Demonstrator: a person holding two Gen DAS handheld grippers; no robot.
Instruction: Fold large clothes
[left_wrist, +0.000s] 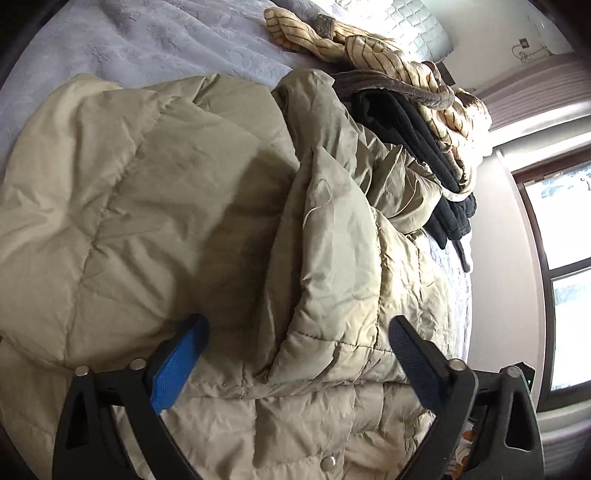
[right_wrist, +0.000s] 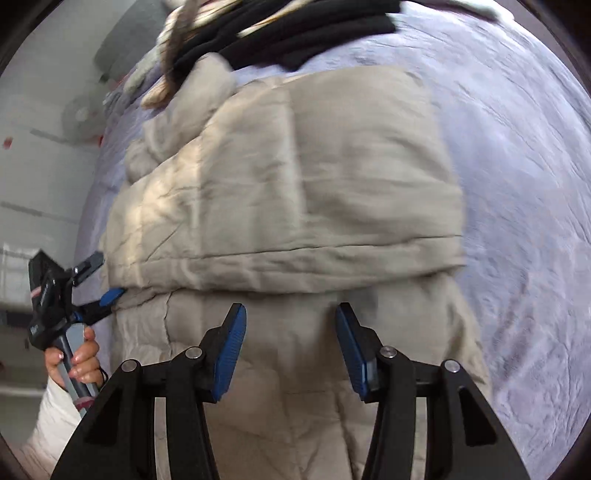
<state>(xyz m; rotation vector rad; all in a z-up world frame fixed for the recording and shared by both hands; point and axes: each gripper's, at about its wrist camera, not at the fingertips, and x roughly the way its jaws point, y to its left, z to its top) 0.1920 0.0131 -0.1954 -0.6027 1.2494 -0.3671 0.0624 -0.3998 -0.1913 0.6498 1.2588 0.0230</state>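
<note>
Beige quilted nylon fills my left wrist view: the puffer coat (left_wrist: 207, 192) lies on the lavender bedspread (left_wrist: 147, 40), with its long axis running from my fingers at six o'clock up towards twelve. A folded panel lies over the body, its rounded edge running down the middle of the picture to a seam between my pads. A snap button (left_wrist: 328, 460) shows on the lower hem at six o'clock. My left gripper (left_wrist: 295, 354) is spread wide, the blue pads clear of the cloth on either side of that fold, and nothing is pinched. At one o'clock, beyond the coat's far end, sits a pile of folded dark clothes (left_wrist: 413, 129) with a cream striped garment (left_wrist: 354, 48) on top. A window (left_wrist: 561, 266) stands at three o'clock.

From my right wrist, with some motion blur, the same coat (right_wrist: 295, 177) stretches from six o'clock up to twelve, a thick folded band lying across it from nine to three just beyond my pads. My right gripper (right_wrist: 291, 347) stands about half spread above the lower panel; I cannot tell whether the pads touch the fabric, and they grip nothing. At nine o'clock my left gripper (right_wrist: 101, 277) stands at the coat's side edge, carried by my left hand (right_wrist: 77, 358) in a white sleeve (right_wrist: 51, 424). The dark pile (right_wrist: 303, 29) lies at twelve o'clock, touching the coat's far end. Bedspread (right_wrist: 524, 184) surrounds the coat from one to five o'clock.
</note>
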